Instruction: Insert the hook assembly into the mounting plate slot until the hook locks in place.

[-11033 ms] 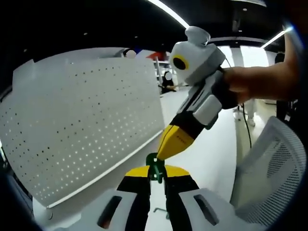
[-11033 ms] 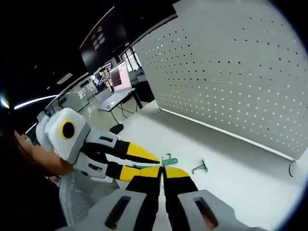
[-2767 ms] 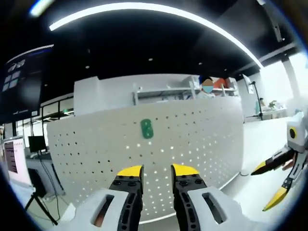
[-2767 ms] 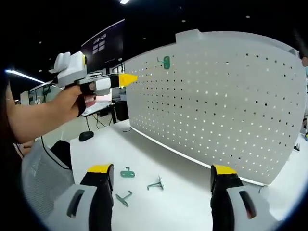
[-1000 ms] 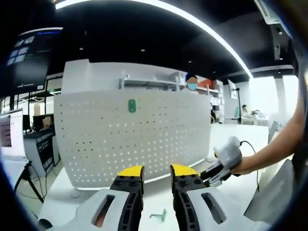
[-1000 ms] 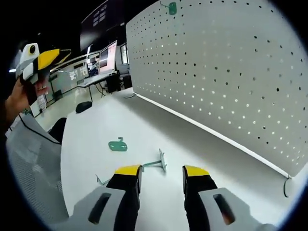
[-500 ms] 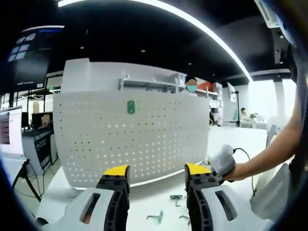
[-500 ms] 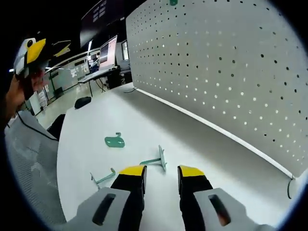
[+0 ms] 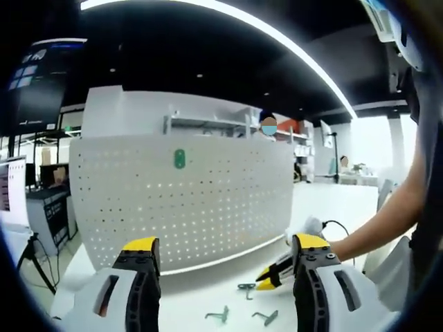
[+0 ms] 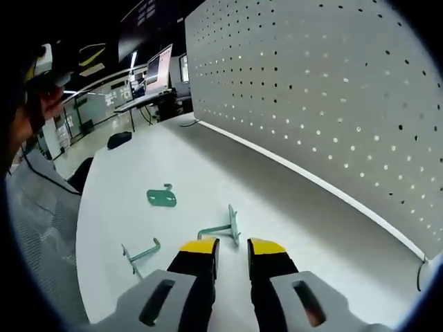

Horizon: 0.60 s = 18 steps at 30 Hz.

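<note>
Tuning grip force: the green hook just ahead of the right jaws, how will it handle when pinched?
The hook looks like a thin rod with a flat end plate, so probably stiff and light. It may skid on the smooth white table if nudged. Its upright plate could tip or rotate as the right gripper pinches it.

Looked like thin sheet metal, the pegboard (image 10: 332, 104): matt pale grey paint, smooth between the punched holes, lit through from behind. Looked smooth and matt white, the tabletop (image 10: 173, 173), faintly sheened near the far edge. Seemed painted green metal, satin rather than glossy, the three hooks (image 10: 223, 229) lying near the right gripper (image 10: 232, 247). Appeared as moulded plastic, the left gripper (image 9: 225, 243): matt black jaws, yellow tips, smooth white shells. Read as woven grey mesh, the chair back (image 10: 34, 228) at left.
</note>
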Each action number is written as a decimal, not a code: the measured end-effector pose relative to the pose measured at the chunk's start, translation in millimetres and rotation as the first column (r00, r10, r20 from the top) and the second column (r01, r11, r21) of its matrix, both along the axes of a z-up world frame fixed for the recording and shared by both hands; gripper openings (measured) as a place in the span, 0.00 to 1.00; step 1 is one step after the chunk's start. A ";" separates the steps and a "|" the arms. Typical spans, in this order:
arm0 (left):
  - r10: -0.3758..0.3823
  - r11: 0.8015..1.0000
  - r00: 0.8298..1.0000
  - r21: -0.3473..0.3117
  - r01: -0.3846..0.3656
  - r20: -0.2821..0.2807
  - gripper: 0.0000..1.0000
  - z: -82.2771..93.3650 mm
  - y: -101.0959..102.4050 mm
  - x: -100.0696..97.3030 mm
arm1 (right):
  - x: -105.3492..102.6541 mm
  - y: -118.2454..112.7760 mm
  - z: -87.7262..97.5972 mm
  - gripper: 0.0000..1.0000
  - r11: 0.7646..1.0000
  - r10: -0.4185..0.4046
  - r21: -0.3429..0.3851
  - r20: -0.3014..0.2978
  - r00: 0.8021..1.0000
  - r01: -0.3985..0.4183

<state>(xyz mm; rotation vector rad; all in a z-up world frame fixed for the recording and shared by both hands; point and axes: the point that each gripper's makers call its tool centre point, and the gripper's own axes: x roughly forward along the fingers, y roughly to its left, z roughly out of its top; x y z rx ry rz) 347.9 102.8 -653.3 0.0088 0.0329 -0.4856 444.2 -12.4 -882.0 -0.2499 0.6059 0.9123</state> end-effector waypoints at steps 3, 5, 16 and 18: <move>-0.010 1.000 1.000 -0.006 0.010 0.006 0.89 2.4 -2.4 -0.9 | 1.8 0.9 -2.5 0.13 1.000 0.002 0.000 -0.002 1.000 -0.002; -0.014 1.000 1.000 0.000 0.014 -0.005 0.89 0.7 -2.9 -1.2 | 2.3 2.0 -2.7 0.11 1.000 0.006 -0.001 0.001 1.000 -0.006; 0.005 1.000 1.000 0.006 -0.005 -0.013 0.87 -2.8 2.1 0.1 | 3.5 4.3 -10.7 0.05 0.999 0.042 -0.031 0.016 0.999 -0.042; 0.008 1.000 1.000 0.002 -0.008 -0.014 0.86 -2.9 3.1 0.5 | 4.3 4.1 -9.9 0.03 0.998 0.047 -0.035 0.029 0.998 -0.046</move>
